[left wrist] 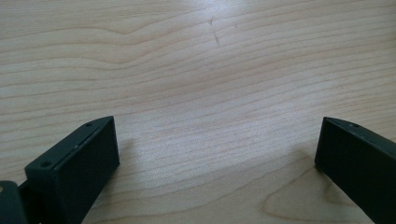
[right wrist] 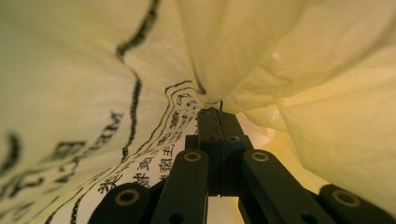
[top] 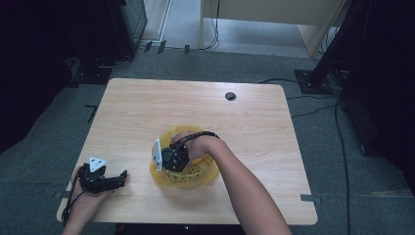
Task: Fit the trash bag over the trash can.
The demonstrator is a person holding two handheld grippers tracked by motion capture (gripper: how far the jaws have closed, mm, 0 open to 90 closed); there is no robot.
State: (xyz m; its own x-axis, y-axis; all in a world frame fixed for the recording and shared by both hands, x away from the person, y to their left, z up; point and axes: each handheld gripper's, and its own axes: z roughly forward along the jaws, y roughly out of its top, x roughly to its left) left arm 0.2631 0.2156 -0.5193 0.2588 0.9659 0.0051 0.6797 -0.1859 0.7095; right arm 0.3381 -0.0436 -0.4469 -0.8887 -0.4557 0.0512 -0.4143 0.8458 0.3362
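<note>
Right gripper view is showing black printed writing running across the yellow plastic bag (right wrist: 93, 93), rows of small characters beside curving black lines, too soft and skewed for reading. The film is looking thin, translucent and crumpled, folding in deep creases. The right gripper (right wrist: 217, 114) is pinching a gathered fold of that bag, its jaws pressed together on the film right where the creases are meeting.

High view is giving the wider scene: the bag (top: 195, 174) is sitting as a bunched yellow mound near the middle of the wooden worktop (top: 254, 117), a little toward the person's edge, and the right gripper (top: 171, 159) is reaching into it from above. The left gripper (top: 120, 178) is lying low on the worktop well apart from the bag, toward the near left corner.

Left gripper view is looking along the left gripper (left wrist: 217, 140), jaws spread wide with bare wood grain between them
</note>
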